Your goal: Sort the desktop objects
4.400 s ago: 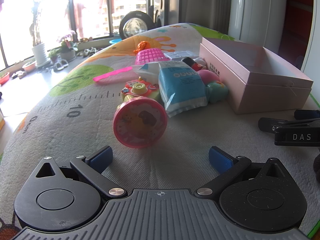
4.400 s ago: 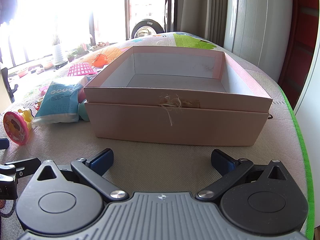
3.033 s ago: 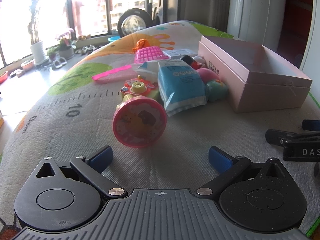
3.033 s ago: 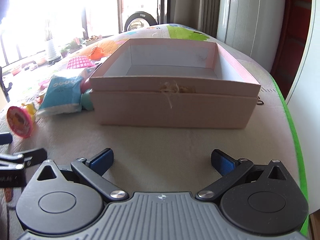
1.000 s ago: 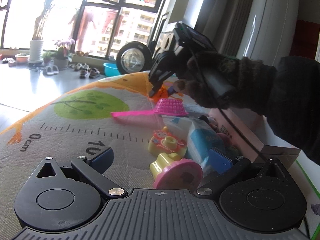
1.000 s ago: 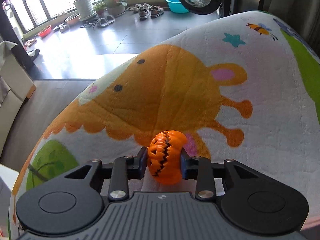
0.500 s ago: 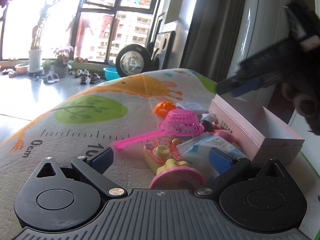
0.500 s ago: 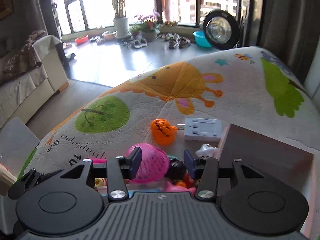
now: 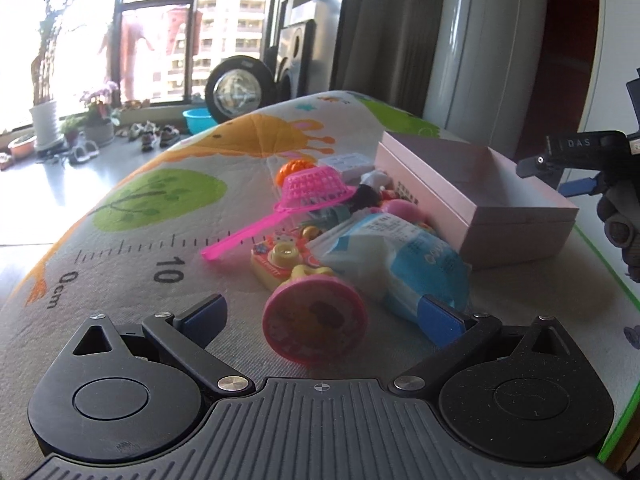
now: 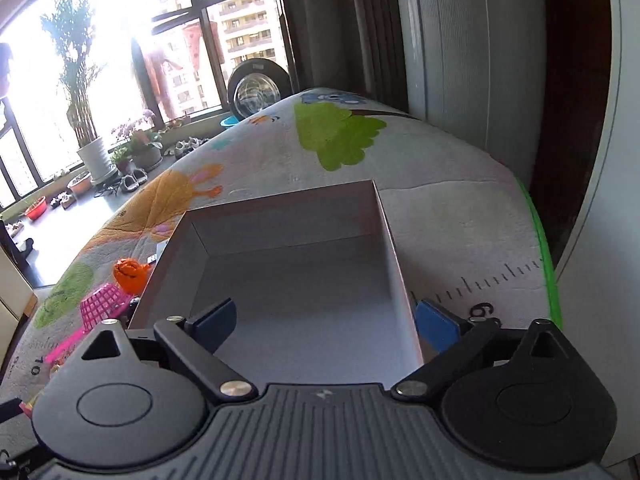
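A pile of toys lies on the printed mat beside a pink open box [image 9: 476,196]. Nearest my left gripper [image 9: 320,316] is a pink round toy [image 9: 314,322], lying between its open, empty fingers. Behind it are a blue-white pouch [image 9: 400,260], a pink toy camera [image 9: 280,260], a pink net scoop [image 9: 308,192] and an orange pumpkin [image 9: 294,168]. My right gripper [image 10: 324,324] is open and empty, held above the near end of the box [image 10: 296,280], which has nothing in it. The pumpkin [image 10: 130,274] lies left of the box.
A white adapter [image 9: 346,162] lies behind the scoop. The mat's green edge [image 10: 544,248] runs along the right, close to a white wall and a curtain. The right gripper shows at the right edge of the left wrist view [image 9: 576,160].
My right gripper let go of the orange pumpkin, which now lies on the mat, then swung right over the box and opened wide. My left gripper drew close to the pink round toy.
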`<state>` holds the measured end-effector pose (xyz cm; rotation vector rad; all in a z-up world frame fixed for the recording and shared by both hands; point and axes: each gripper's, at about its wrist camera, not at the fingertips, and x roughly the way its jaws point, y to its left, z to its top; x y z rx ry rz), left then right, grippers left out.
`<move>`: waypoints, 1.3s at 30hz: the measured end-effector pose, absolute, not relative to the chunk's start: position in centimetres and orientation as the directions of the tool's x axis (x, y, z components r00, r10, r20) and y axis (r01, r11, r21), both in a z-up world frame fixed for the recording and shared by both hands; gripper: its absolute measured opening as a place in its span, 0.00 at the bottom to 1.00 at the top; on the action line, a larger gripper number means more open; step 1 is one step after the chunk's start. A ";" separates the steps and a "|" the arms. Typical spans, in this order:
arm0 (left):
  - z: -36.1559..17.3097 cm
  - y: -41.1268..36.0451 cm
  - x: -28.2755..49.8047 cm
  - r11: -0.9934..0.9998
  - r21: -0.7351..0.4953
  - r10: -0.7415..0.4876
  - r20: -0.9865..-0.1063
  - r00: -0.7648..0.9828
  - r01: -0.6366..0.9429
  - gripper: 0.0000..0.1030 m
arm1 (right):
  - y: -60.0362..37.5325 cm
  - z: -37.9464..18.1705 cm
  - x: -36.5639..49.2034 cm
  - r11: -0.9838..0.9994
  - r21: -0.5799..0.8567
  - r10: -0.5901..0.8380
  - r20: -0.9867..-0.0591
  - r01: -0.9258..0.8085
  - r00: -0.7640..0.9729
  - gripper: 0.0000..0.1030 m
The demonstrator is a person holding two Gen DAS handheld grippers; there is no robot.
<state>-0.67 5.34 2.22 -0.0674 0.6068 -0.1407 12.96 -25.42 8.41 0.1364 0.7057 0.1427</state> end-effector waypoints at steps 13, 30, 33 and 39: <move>2.0 4.3 -0.3 0.994 -0.029 -0.099 -0.608 0.788 0.102 1.00 | -21.3 8.4 7.9 0.940 0.082 0.325 -0.515 -0.331 0.794 1.00; 2.6 -0.3 2.7 0.967 0.209 -0.006 -0.552 0.834 0.146 1.00 | -18.9 1.9 5.1 0.935 0.100 0.311 -0.692 -0.340 0.651 1.00; 2.7 1.2 2.2 0.965 0.245 0.059 -0.535 0.843 0.088 1.00 | -18.6 1.6 4.8 0.940 0.071 0.287 -0.695 -0.334 0.659 1.00; 3.6 5.3 -0.3 0.987 0.108 -0.036 -0.566 0.823 0.117 1.00 | -17.2 2.5 4.8 0.895 0.025 0.310 -0.751 -0.444 0.583 1.00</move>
